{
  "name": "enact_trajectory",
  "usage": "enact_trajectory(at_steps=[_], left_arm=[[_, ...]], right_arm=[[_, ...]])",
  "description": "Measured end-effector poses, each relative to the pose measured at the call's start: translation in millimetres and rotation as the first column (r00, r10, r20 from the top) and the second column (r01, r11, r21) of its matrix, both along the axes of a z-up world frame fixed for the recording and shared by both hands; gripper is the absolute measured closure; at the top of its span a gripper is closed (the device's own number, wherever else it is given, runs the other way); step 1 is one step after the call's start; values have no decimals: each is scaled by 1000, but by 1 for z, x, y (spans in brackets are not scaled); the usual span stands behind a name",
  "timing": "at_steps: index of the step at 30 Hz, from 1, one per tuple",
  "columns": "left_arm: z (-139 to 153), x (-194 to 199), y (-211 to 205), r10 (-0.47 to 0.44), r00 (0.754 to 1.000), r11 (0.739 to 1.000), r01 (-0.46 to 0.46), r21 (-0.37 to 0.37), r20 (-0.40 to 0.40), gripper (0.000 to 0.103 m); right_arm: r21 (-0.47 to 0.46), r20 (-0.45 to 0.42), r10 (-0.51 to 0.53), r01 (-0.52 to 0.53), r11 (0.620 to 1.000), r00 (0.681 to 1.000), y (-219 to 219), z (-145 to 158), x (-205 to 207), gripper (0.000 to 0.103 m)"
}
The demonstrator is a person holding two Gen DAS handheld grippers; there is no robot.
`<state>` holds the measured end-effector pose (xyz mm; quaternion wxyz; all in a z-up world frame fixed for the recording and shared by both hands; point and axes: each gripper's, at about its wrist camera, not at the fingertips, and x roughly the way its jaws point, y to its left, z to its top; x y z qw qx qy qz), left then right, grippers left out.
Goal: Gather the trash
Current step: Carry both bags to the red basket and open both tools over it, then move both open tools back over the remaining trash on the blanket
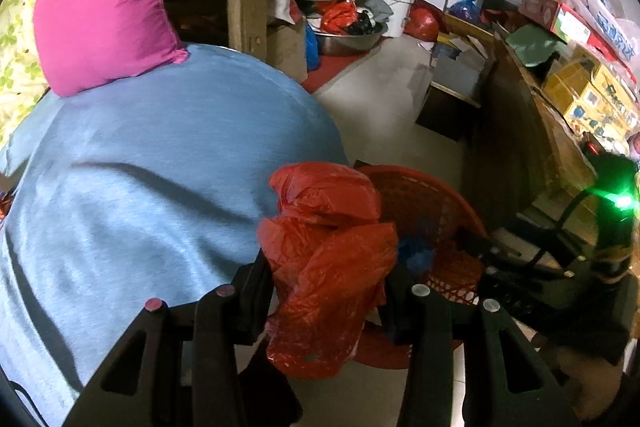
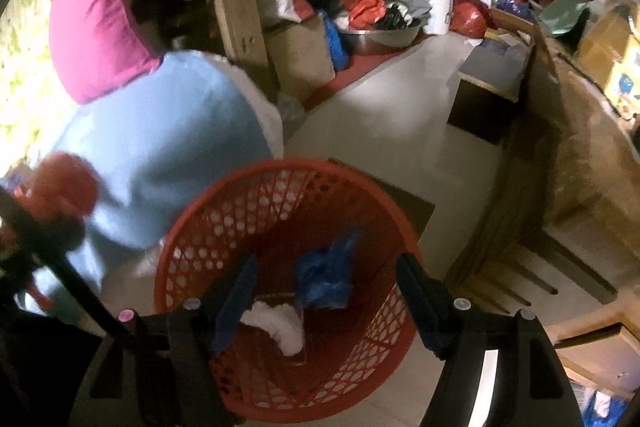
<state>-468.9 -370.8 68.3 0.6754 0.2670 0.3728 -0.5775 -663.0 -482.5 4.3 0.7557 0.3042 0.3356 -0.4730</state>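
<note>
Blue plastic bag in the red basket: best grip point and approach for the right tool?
Grip the blue plastic bag at its raised crumpled peak, coming straight down through the red basket's open top. The mesh walls block any side approach, and the right tool is open above it.

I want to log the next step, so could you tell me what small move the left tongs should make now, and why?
Probably carry the red plastic bag rightward over the red basket before releasing: the left tongs grip it beside the rim.
</note>
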Motion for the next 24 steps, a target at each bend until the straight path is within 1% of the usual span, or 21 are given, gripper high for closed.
enact_trajectory(at_steps=[3,4,5,6,7,10,12,14,17,21,24], left_arm=[[-7,-12,-10,-33,999,999,33,16,-4,56],[-9,-15,-13,-40,999,999,40,21,-5,53],[-11,-17,-16,-51,999,998,51,29,-12,49],[-15,-20,-20,-62,998,997,63,42,-21,38],[-18,-23,-25,-71,997,996,72,53,-26,35],[-23,-28,-33,-81,996,994,83,78,-29,35],[-22,-28,-34,-85,996,993,87,77,-34,35],[-17,-25,-30,-87,996,994,88,66,-23,35],[-8,-13,-20,-60,998,997,61,42,-21,35],[12,14,3,15,999,1000,-15,-16,-38,35],[27,38,25,83,995,995,-86,-53,-50,35]], right_arm=[[-19,24,-22,22,1000,999,-2,10,-9,28],[-23,31,-28,29,999,999,-3,13,-12,28],[-25,37,-34,35,999,999,-4,14,-15,28],[-25,40,-37,38,999,998,-6,16,-17,28],[-24,44,-41,42,999,998,-7,16,-19,28],[-25,45,-51,53,998,998,-9,17,-24,28],[-21,44,-57,58,998,997,-10,16,-26,28],[-18,42,-59,60,998,997,-11,15,-25,28],[-11,46,-50,51,999,998,-11,15,-20,28],[-29,56,-7,9,1000,998,-6,21,-1,28],[-47,63,36,-33,998,997,1,29,18,28]])
